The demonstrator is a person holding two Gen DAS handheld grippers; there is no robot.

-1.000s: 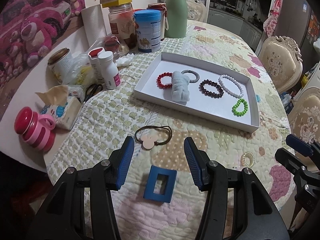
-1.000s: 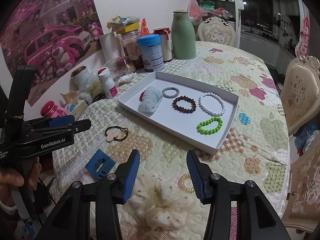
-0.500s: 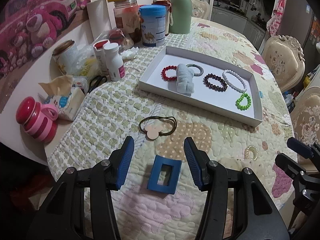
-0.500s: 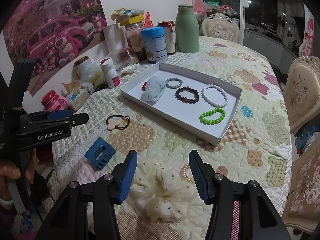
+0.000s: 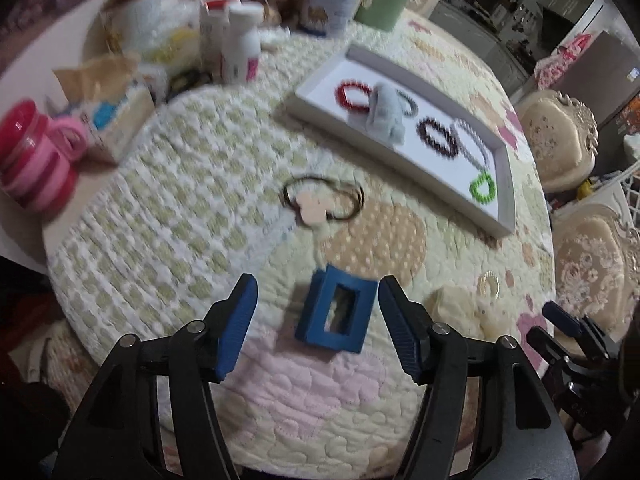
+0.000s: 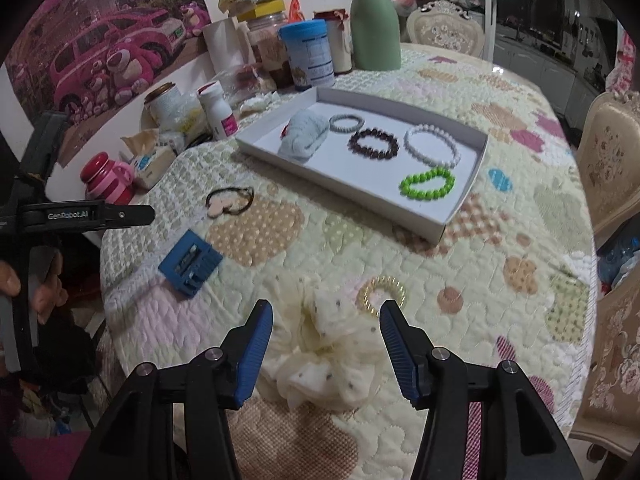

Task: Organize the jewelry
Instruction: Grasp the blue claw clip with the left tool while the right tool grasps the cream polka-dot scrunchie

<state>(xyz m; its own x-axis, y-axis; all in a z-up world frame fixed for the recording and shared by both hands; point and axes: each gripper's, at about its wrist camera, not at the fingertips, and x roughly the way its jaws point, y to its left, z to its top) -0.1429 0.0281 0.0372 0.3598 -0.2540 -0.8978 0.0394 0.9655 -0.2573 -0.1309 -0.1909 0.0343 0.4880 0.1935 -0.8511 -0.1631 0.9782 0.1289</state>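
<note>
My left gripper points steeply down with its jaws opening. A blue rectangular hair clip lies flat between the fingers, and neither pad touches it. Beyond it lies a brown hair tie with a pink charm. My right gripper is also opening. It hangs over a cream scrunchie that sits between its fingers unpressed, with a gold coil hair tie just past the right finger. The white tray holds a grey scrunchie and dark, white and green bead bracelets.
Bottles, tins, a tissue box and a pink cup crowd the table's left side, with a green flask at the back. Upholstered chairs stand to the right. The quilted table's near edge runs just below both grippers.
The left gripper has come down closer to the blue clip and its jaws have widened around it. The right gripper has sunk toward the cream scrunchie and opened a little.
</note>
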